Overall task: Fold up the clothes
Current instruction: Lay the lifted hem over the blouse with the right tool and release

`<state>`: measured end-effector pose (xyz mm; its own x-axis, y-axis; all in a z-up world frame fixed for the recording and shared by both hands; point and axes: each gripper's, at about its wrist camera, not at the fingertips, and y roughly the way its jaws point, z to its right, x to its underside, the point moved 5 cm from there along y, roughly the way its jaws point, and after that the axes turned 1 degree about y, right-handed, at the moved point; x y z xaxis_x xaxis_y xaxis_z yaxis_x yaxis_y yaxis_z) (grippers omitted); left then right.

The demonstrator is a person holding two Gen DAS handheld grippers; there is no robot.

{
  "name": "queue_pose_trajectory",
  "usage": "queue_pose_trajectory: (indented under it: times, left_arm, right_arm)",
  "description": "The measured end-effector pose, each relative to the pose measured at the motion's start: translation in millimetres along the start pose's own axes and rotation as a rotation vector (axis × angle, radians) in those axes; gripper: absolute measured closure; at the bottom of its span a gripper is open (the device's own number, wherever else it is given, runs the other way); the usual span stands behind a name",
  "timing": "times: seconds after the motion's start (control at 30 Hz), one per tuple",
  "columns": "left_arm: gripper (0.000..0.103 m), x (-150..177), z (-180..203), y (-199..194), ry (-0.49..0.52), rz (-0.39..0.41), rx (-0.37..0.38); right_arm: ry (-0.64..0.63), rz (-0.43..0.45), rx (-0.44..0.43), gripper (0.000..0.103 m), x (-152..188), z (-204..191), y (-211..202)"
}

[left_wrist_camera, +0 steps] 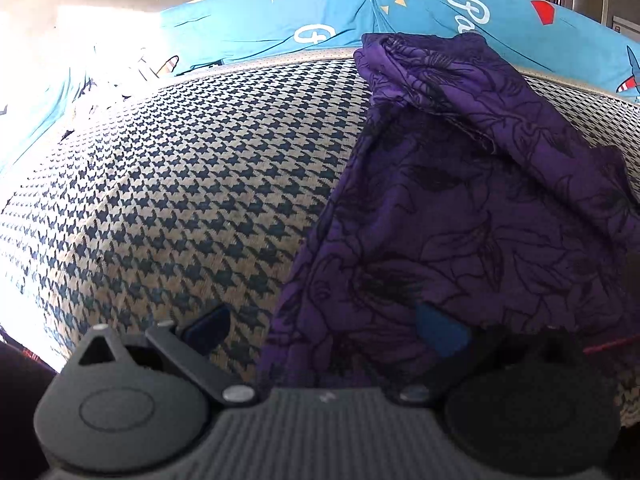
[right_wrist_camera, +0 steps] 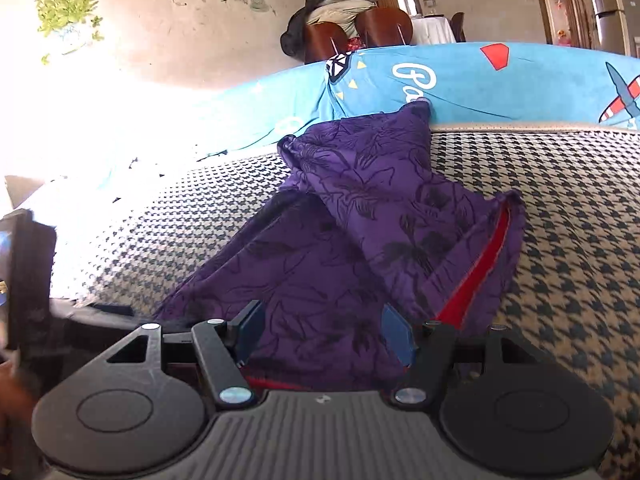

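Note:
A purple garment with a black flower print [left_wrist_camera: 460, 220] lies partly folded on a houndstooth mat [left_wrist_camera: 160, 200]. One flap is laid slantwise over the rest. A red inner edge [right_wrist_camera: 476, 276] shows along its right side. My left gripper [left_wrist_camera: 322, 332] is open wide at the cloth's left edge, with its right finger [left_wrist_camera: 438, 332] over the purple fabric and its left finger [left_wrist_camera: 208, 330] over the bare mat. My right gripper [right_wrist_camera: 325, 336] is open over the near end of the garment [right_wrist_camera: 360, 208]. Flat cloth lies between its pads, and they do not press it.
A blue sheet with cartoon prints [right_wrist_camera: 500, 80] runs behind the mat [right_wrist_camera: 560, 220]. Bright sunlight washes out the left side. Brown chairs with piled clothes [right_wrist_camera: 344, 20] and a doorway stand beyond. A dark device [right_wrist_camera: 28, 276] sits at the left edge of the right wrist view.

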<state>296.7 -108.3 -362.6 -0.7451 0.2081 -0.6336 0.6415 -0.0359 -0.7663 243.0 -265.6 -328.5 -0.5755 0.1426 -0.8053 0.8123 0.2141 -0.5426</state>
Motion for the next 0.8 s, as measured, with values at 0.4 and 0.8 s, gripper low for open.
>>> queue_pose_trajectory:
  times: [0.4, 0.8]
  left_arm:
    - [0.000, 9.4, -3.7, -3.6, -0.020, -0.032, 0.042]
    - [0.000, 5.3, -9.6, -6.4, -0.070, -0.011, 0.041]
  right_arm:
    - [0.031, -0.170, -0.008, 0.037, 17.4, 1.3, 27.2]
    - [0.064, -0.279, -0.102, 0.037, 40.6, 3.6, -10.7]
